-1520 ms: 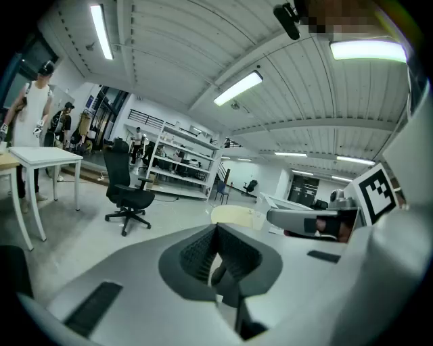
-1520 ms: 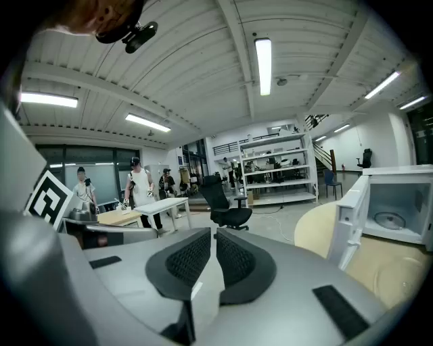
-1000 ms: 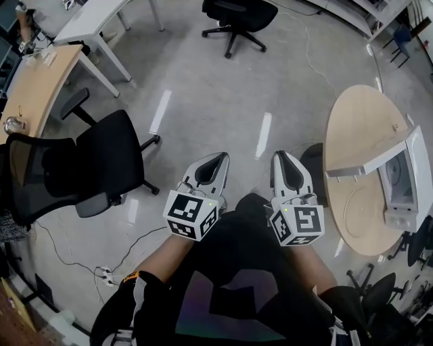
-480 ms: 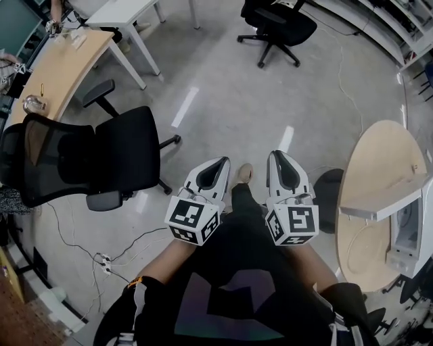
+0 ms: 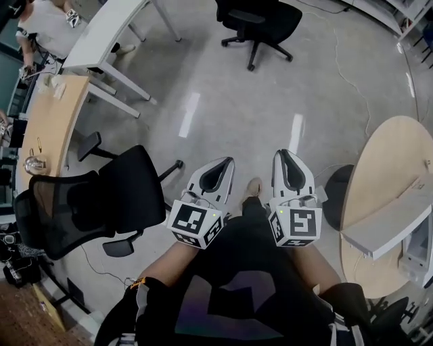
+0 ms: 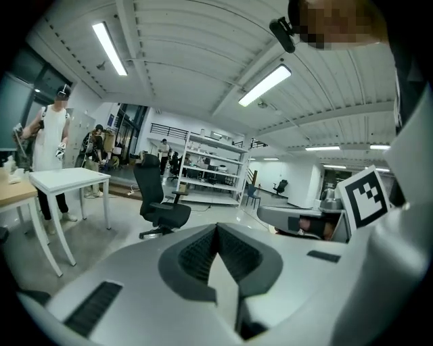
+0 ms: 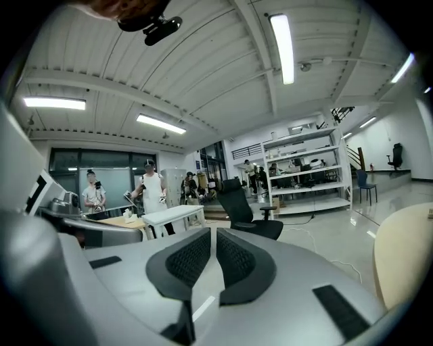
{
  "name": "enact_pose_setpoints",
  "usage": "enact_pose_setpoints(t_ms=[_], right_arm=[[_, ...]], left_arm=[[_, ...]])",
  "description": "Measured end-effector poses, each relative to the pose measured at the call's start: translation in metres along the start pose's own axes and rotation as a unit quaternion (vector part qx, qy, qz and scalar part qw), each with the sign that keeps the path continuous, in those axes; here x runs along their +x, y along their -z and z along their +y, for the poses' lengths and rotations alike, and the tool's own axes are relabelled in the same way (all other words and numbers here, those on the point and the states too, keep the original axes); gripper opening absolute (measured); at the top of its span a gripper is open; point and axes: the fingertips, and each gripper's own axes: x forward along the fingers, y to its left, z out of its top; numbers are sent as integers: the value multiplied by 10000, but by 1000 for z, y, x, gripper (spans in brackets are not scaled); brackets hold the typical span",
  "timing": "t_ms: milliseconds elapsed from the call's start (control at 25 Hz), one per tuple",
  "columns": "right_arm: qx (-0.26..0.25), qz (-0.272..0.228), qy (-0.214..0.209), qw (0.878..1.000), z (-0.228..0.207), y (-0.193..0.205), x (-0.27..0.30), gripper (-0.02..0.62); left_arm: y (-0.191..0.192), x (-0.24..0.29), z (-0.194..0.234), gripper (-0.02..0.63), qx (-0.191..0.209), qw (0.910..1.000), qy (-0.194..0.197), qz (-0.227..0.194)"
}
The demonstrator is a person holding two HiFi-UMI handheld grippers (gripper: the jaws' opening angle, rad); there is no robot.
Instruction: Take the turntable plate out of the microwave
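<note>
Left gripper [image 5: 226, 161] and right gripper [image 5: 279, 153] are both pinched together, empty. Can't spot the glass turntable plate; the boxy white microwave [image 5: 419, 262] sits far right. Probably heavy, slick and breakable, so I'd grab its rim.

Landmark: near office chair [image 5: 125, 192], on the floor [image 5: 230, 101].
Curved desk [image 5: 51, 125]: left of the chair, close beside it.
Straight table [image 5: 108, 30]: behind the chair, past the desk's far end.
Far office chair [image 5: 260, 20]: well behind the near chair, to its right.
Left gripper [image 5: 228, 161]: just right of the chair.
Right gripper [image 5: 279, 153]: right again, beside the left gripper.
Round table [image 5: 385, 162]: far right of the chair, beyond both grippers.
Microwave [image 5: 421, 260]: on the round table, at the side farthest from the chair.
</note>
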Motion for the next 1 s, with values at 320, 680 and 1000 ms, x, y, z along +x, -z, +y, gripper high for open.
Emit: enact_pose_setpoints(t_ms=[320, 680, 1000], right_arm=[[155, -244, 624, 9976, -91, -24, 41, 43], [158, -511, 1562, 9863, -155, -50, 21, 43], [344, -699, 2985, 9512, -201, -52, -19, 43]], left_arm=[[-40, 113, -17, 46, 422, 9975, 556, 112], [-67, 175, -72, 46, 775, 9858, 1485, 91], [-69, 216, -122, 46, 1102, 9543, 2765, 254]])
